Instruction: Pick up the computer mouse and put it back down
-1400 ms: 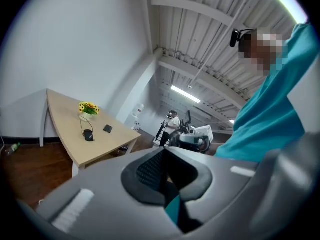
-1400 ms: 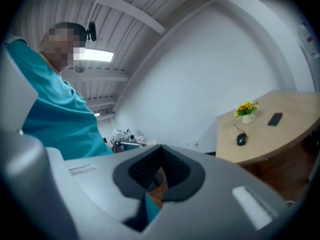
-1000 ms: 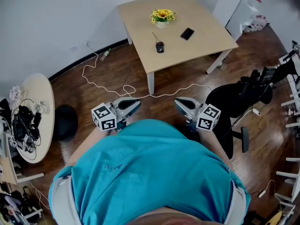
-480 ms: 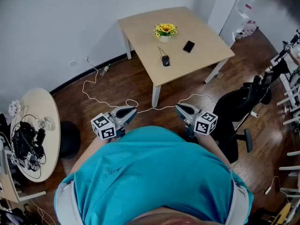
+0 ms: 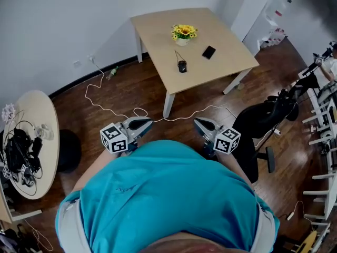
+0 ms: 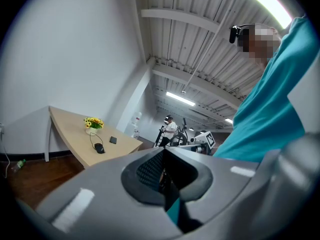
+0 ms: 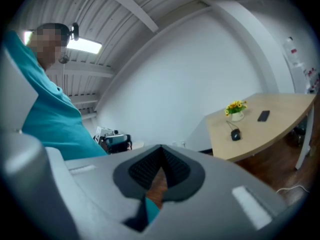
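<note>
— Where's the mouse [image 5: 181, 66]?
— On the table [image 5: 158, 30], toward its nearest corner, well ahead. It seems to lie lengthwise, pointing away from us.
— Tongs?
— Left tongs [image 5: 149, 122] and right tongs [image 5: 196, 122] are closed and empty; the right looks nearer.

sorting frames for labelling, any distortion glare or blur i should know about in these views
Head view: strong fisheye curve, even light, computer mouse small but clear on the table. Left gripper view: dark round vignette, ceiling light blown out, left hand-held gripper soft up close. Right gripper view: same vignette, lamp glaring, right hand-held gripper blurred.
</note>
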Motion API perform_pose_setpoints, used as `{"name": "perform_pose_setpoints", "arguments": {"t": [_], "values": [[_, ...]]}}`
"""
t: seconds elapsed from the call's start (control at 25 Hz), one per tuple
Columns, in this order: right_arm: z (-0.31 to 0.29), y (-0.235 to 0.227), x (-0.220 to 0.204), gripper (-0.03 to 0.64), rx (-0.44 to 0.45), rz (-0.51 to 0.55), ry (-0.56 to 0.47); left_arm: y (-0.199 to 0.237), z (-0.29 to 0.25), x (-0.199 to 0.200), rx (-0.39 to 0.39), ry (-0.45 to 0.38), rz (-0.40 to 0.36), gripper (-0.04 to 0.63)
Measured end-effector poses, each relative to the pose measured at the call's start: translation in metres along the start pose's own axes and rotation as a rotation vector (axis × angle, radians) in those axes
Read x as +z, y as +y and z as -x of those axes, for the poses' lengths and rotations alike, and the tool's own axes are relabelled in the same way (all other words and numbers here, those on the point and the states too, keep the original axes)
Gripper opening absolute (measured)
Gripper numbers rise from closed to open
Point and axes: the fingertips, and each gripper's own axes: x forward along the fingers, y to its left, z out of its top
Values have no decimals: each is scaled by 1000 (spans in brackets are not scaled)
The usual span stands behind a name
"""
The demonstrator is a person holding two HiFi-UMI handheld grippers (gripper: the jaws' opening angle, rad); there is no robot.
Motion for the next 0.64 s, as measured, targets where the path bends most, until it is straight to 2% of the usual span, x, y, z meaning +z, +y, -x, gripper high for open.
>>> {"name": "perform_pose_setpoints", "arguments": {"t": [0.64], "values": [[19,-4,-5,0,12,23,19,-15,-12,-5,13,-5,-2,5]]}}
